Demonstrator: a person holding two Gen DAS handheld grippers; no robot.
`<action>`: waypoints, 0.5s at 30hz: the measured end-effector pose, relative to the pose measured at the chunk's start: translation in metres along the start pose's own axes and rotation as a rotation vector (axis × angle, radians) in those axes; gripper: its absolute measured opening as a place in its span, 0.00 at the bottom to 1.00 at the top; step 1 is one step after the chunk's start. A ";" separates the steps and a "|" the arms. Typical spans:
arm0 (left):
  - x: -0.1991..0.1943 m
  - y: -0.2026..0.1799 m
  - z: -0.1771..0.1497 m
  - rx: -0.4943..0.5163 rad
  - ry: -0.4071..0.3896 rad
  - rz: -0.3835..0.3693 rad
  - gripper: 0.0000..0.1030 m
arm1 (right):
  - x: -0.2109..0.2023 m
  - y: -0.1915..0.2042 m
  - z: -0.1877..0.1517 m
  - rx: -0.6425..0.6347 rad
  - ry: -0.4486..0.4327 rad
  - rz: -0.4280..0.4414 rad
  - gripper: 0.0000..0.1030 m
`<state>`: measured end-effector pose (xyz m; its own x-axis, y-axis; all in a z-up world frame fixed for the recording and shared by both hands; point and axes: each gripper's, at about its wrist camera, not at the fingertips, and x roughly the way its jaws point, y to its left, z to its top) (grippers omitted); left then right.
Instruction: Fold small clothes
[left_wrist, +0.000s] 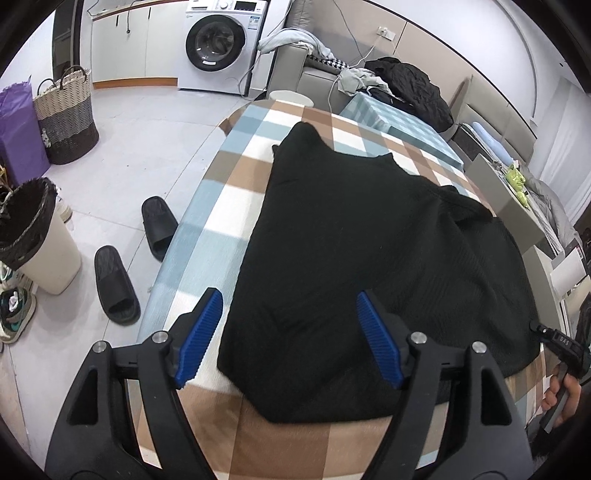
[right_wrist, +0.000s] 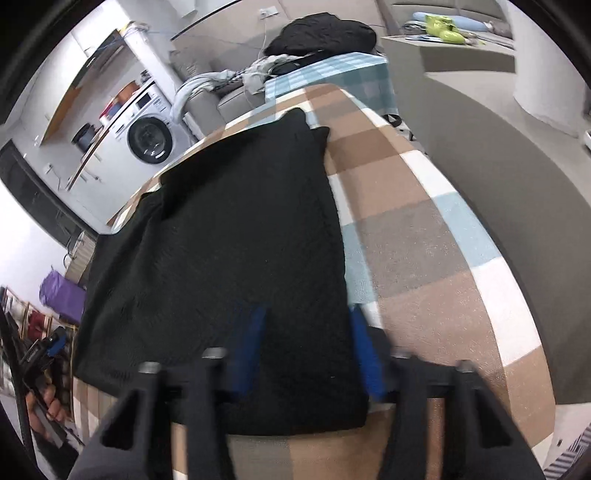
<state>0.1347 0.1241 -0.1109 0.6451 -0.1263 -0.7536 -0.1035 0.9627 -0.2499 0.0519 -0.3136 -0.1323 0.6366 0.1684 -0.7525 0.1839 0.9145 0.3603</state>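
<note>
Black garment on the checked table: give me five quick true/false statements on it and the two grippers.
1. The black garment lies on a checked tablecloth. True.
2. The left gripper is clamped on the garment. False: its jaws stand open above the near edge.
3. Two black slippers sit on the floor. True.
4. The washing machine door is open. False: closed.
5. The right gripper hovers over bare tablecloth only. False: over the garment's near corner.

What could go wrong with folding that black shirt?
The black garment lies close to the table's left edge, so a tug might drag it off toward the slippers. The left gripper stands open over its near corner; closing there might pinch the checked tablecloth too.
</note>
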 end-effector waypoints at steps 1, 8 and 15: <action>-0.001 0.001 -0.003 0.000 0.002 0.003 0.71 | -0.006 0.007 0.000 -0.031 -0.029 0.001 0.15; -0.002 0.010 -0.020 0.001 0.033 0.037 0.71 | -0.011 0.007 0.002 -0.038 -0.052 -0.096 0.12; 0.011 0.021 -0.023 -0.023 0.062 0.045 0.71 | -0.016 -0.003 -0.001 0.011 -0.061 -0.102 0.24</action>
<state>0.1220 0.1379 -0.1387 0.5917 -0.0984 -0.8001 -0.1487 0.9622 -0.2283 0.0409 -0.3188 -0.1219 0.6584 0.0519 -0.7508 0.2580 0.9216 0.2900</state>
